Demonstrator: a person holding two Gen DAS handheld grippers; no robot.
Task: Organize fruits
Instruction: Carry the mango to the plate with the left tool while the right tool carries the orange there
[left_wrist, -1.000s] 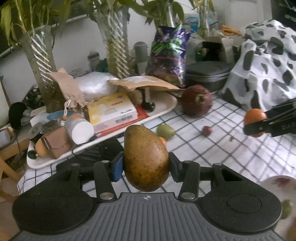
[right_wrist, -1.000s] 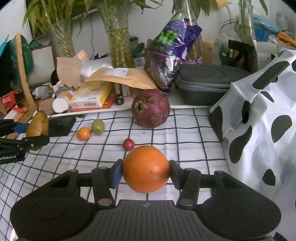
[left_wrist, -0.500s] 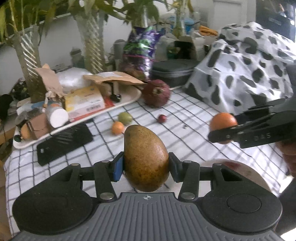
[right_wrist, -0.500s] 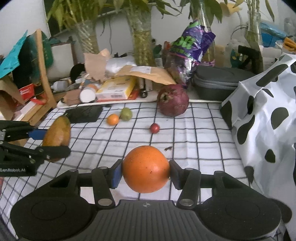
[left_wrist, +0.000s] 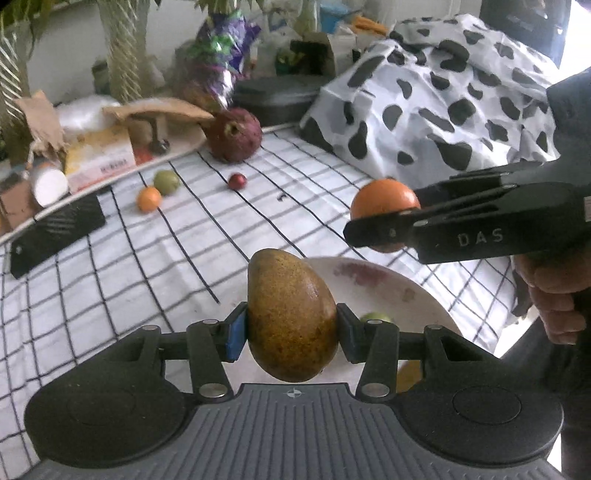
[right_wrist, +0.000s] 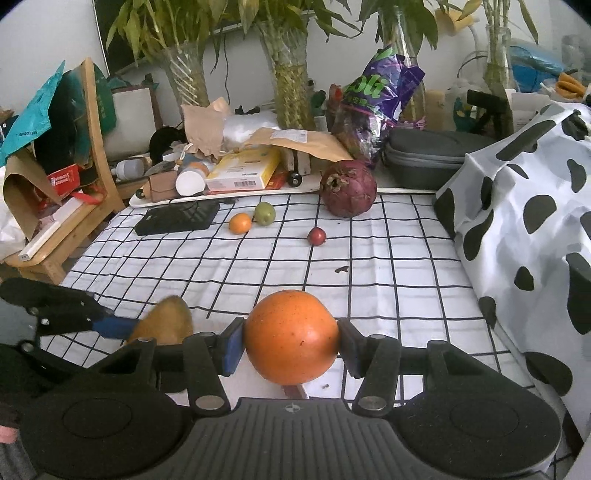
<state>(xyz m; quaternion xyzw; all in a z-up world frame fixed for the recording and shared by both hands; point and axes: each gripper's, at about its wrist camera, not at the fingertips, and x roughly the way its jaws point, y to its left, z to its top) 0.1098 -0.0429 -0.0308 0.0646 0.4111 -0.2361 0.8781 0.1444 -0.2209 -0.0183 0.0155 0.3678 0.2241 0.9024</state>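
Observation:
My left gripper (left_wrist: 291, 332) is shut on a brown-yellow mango (left_wrist: 291, 317), held above the near rim of a white plate (left_wrist: 388, 291). A small green fruit (left_wrist: 375, 316) lies on that plate, partly hidden by the fingers. My right gripper (right_wrist: 291, 338) is shut on an orange fruit (right_wrist: 291, 336); the left wrist view has this orange fruit (left_wrist: 384, 199) hanging just beyond the plate's far right. On the checked cloth farther off lie a dark red dragon fruit (right_wrist: 349, 192), a small red fruit (right_wrist: 317, 235), a green fruit (right_wrist: 265, 213) and a small orange one (right_wrist: 240, 223).
A cow-print cloth (right_wrist: 524, 221) rises along the right. A black flat device (right_wrist: 177, 220) lies at the cloth's far left, before a white tray (right_wrist: 229, 192) crowded with boxes and a jar. Vases with plants, a purple bag and a grey case stand behind.
Both grippers have drawn back from the clutter toward the near table edge, fruits still gripped. The white plate has come into the left wrist view under the mango, and the two grippers are closer together.

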